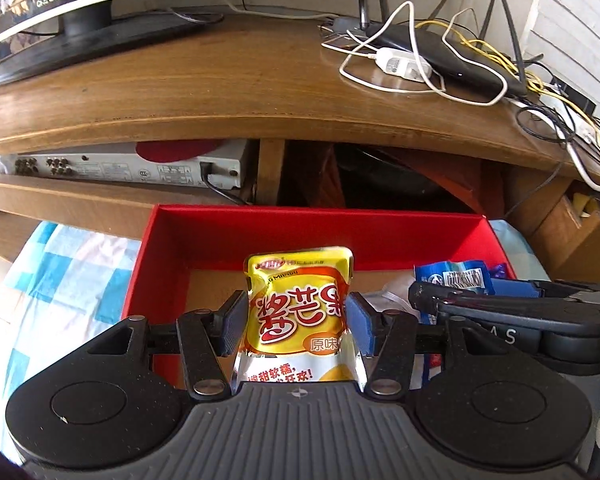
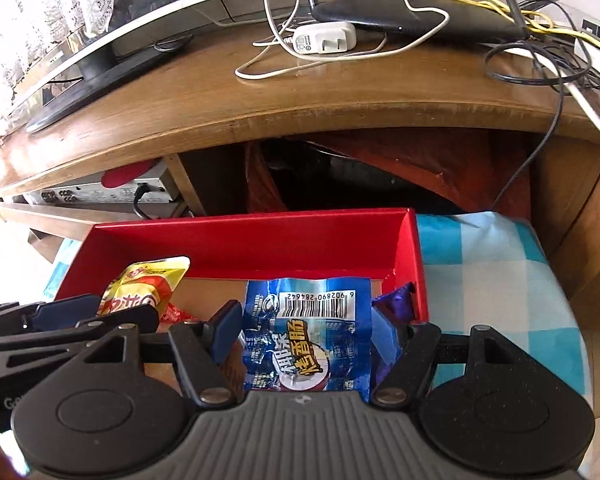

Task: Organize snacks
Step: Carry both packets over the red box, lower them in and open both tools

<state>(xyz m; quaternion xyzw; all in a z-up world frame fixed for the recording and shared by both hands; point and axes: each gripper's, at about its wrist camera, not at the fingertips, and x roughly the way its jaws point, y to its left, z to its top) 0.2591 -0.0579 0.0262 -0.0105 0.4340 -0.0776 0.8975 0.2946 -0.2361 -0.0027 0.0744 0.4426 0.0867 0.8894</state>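
Yellow mango packet (image 1: 298, 304) between left tongs (image 1: 298, 322)

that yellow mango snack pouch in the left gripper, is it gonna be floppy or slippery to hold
The yellow pouch stands upright between the left gripper's pads, so it is probably fairly stiff and well filled. Its film looks glossy, so it could slip in a light grip. It is likely light, since its free top does not sag.
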